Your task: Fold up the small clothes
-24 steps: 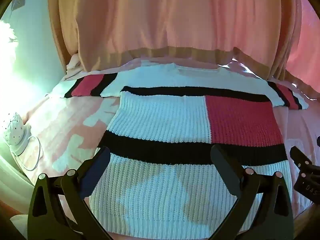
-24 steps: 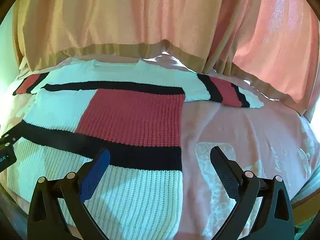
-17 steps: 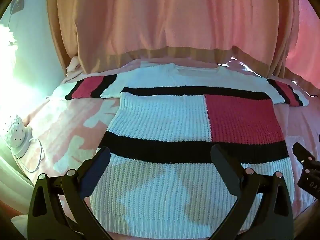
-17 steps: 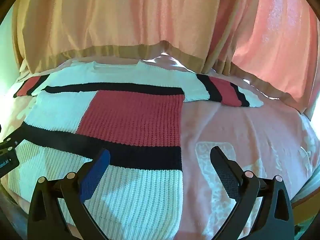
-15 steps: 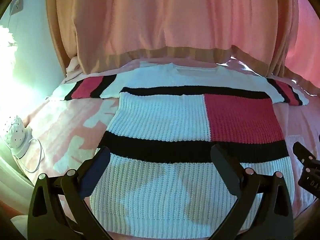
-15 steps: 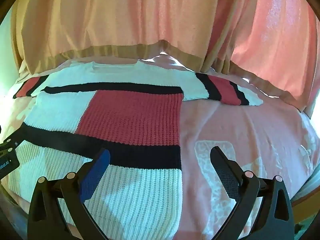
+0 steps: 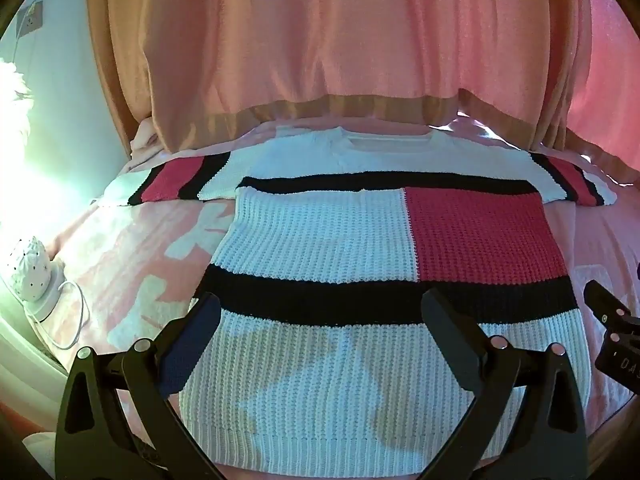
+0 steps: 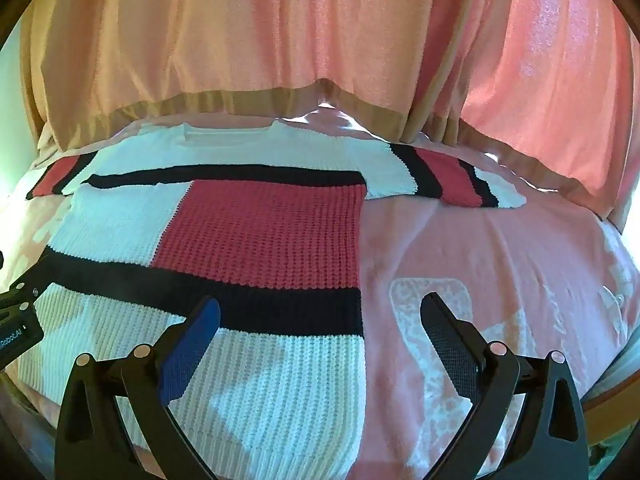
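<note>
The left claw (image 7: 320,316) hangs with jaws wide apart over the sweater (image 7: 360,264)'s near hem; the right claw (image 8: 320,320), equally spread and empty, straddles its right edge. The sweater lies flat on the pink bed cover (image 8: 500,260), nothing folded yet. A good first fold would likely pinch each near hem corner through both layers, lift evenly, and keep the knit from stretching. Its collar points far toward the curtains (image 7: 320,60), hem near; the body runs near to far, sleeves spread left and right.
</note>
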A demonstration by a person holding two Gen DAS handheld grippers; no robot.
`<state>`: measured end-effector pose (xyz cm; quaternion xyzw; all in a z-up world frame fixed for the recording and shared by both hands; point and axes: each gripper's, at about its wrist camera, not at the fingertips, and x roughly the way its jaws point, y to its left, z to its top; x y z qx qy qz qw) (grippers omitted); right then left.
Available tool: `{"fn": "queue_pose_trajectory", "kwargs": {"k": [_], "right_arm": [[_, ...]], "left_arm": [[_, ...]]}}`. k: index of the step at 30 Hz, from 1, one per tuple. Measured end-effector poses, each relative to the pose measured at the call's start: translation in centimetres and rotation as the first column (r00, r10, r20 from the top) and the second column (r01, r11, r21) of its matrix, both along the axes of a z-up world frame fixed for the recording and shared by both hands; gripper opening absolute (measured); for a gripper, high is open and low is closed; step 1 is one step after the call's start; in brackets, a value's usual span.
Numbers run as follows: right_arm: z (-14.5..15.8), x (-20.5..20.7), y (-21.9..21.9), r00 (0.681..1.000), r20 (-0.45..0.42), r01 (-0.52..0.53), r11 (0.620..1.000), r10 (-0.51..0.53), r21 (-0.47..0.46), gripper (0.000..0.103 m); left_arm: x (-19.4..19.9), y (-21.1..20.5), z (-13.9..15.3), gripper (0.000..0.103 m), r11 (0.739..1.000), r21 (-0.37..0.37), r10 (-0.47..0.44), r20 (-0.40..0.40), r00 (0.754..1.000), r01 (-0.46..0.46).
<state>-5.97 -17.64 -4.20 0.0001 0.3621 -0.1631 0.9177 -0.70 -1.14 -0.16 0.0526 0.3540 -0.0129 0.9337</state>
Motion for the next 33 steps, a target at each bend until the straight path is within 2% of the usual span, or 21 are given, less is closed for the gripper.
{"fn": "queue_pose_trajectory", "kwargs": {"k": [33], "right_arm": [[-0.18, 0.09, 0.61, 1.0, 0.009, -0.007, 1.0, 0.007, -0.009, 0.098]], "left_arm": [[0.04, 0.15, -0.28, 0.098, 1.0, 0.014, -0.005, 0.002, 1.0, 0.004]]}}
